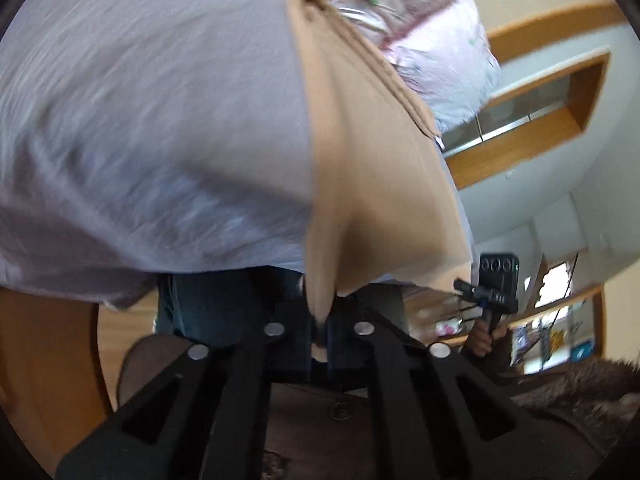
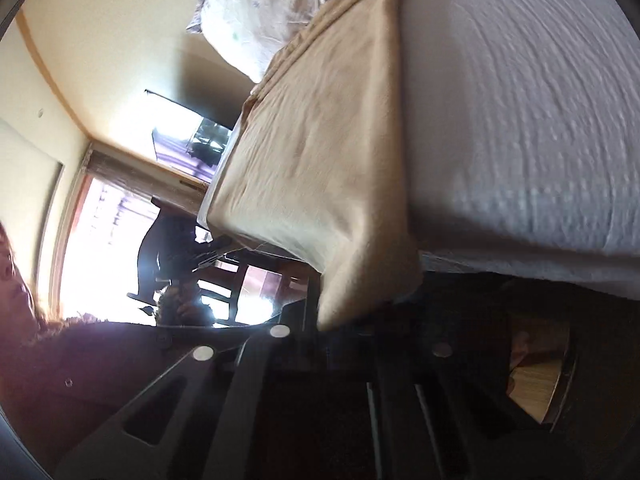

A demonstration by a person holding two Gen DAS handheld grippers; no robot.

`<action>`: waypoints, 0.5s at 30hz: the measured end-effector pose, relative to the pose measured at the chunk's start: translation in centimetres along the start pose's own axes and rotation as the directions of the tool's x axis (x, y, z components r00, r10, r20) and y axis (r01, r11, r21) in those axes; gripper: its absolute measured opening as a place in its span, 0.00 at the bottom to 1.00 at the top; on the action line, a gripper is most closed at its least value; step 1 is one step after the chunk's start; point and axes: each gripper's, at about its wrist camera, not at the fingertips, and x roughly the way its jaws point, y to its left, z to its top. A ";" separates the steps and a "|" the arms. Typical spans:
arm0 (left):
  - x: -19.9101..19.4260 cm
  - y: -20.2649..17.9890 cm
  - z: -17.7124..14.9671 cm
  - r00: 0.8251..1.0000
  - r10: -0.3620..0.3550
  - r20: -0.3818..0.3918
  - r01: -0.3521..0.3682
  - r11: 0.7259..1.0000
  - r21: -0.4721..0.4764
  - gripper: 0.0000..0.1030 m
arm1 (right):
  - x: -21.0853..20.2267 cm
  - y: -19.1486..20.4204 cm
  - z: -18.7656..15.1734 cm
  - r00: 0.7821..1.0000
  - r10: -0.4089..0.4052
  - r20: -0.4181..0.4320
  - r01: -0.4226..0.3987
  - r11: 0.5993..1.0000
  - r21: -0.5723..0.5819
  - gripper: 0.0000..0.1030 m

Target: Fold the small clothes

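The left gripper (image 1: 320, 332) pinches one corner of the tan garment (image 1: 376, 184); the right gripper (image 2: 332, 328) pinches another corner of it (image 2: 320, 160). The cloth stretches from both grips onto the white bed cover (image 2: 520, 120). Risk: each hold takes only a thin edge, so uneven pull may slip a corner or skew the fold. A floral pillow (image 2: 260, 12) lies just beyond the garment's far end, limiting room there.
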 end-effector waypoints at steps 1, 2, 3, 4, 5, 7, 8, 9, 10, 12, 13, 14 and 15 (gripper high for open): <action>-0.3 -0.1 -0.1 1.000 -0.004 0.005 0.004 1.000 -0.004 0.04 | -0.5 0.8 0.1 1.000 0.014 0.018 -0.013 1.000 -0.028 0.04; -1.2 -0.8 -0.2 1.000 -0.019 0.017 0.019 1.000 0.010 0.04 | -1.1 1.5 0.3 0.999 0.030 0.037 -0.028 0.998 -0.051 0.04; -1.9 -1.5 0.0 0.999 -0.031 0.033 0.030 0.999 0.031 0.04 | -2.0 2.6 0.9 0.997 0.046 0.070 -0.040 0.996 -0.084 0.04; -2.9 -2.4 0.2 0.998 -0.041 0.051 0.038 0.998 0.055 0.04 | -2.7 3.5 1.7 0.994 0.057 0.097 -0.046 0.993 -0.109 0.04; -4.1 -4.0 1.0 0.994 -0.060 0.089 0.051 0.994 0.095 0.04 | -3.6 4.3 2.6 0.990 0.065 0.128 -0.046 0.989 -0.139 0.04; -5.8 -6.3 2.9 0.985 -0.086 0.151 0.062 0.985 0.161 0.04 | -5.3 6.4 5.8 0.974 0.078 0.212 -0.033 0.977 -0.211 0.04; -6.5 -7.8 4.5 0.979 -0.093 0.184 0.056 0.978 0.199 0.04 | -5.8 7.2 7.6 0.963 0.081 0.256 -0.019 0.971 -0.238 0.04; -6.9 -9.2 6.4 0.972 -0.089 0.219 0.036 0.972 0.234 0.04 | -6.5 7.9 9.8 0.946 0.079 0.314 0.002 0.968 -0.252 0.04; -7.1 -10.1 8.0 0.965 -0.083 0.248 0.018 0.967 0.254 0.04 | -6.7 8.4 11.8 0.930 0.080 0.359 0.016 0.966 -0.257 0.04; -6.7 -11.7 13.1 0.945 -0.079 0.316 -0.007 0.965 0.262 0.04 | -6.6 8.8 16.4 0.892 0.049 0.450 0.065 0.970 -0.235 0.04; -6.2 -11.7 15.4 0.937 -0.078 0.341 -0.006 0.971 0.239 0.04 | -6.3 8.7 19.3 0.868 0.017 0.496 0.101 0.972 -0.211 0.03; -5.1 -11.5 18.3 0.930 -0.071 0.360 -0.004 0.979 0.203 0.04 | -5.7 7.9 21.9 0.848 -0.020 0.529 0.127 0.978 -0.167 0.04; -3.5 -11.1 21.1 0.930 -0.051 0.364 -0.010 0.987 0.163 0.04 | -5.0 6.5 24.5 0.835 -0.064 0.547 0.145 0.984 -0.106 0.04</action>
